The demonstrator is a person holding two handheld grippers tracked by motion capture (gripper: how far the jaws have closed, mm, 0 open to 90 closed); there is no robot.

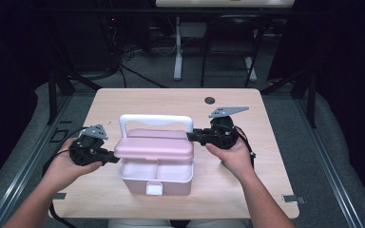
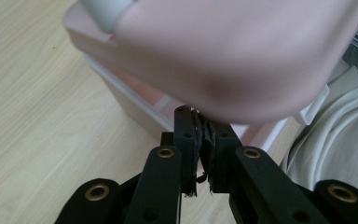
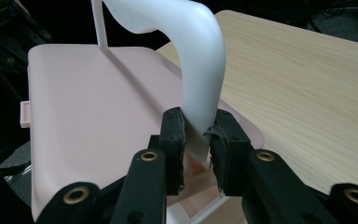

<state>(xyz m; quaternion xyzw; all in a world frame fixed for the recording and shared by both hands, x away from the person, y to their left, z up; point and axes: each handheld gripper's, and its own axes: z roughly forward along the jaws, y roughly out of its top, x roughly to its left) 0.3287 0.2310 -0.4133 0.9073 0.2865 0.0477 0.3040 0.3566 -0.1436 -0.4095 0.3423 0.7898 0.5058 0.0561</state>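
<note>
Pink storage box (image 1: 155, 164) lying lengthwise left to right on the wooden table (image 1: 266, 156), lid raised, left gripper (image 1: 108, 156) pinching the lid's edge, right gripper (image 1: 193, 136) clamping its upright white handle (image 1: 156, 120).

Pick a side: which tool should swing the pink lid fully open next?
Left, probably. The left tool is shut on the lid at its raised left edge, so it can keep lifting. The right tool is shut on the white handle, better placed for steadying the box.
</note>
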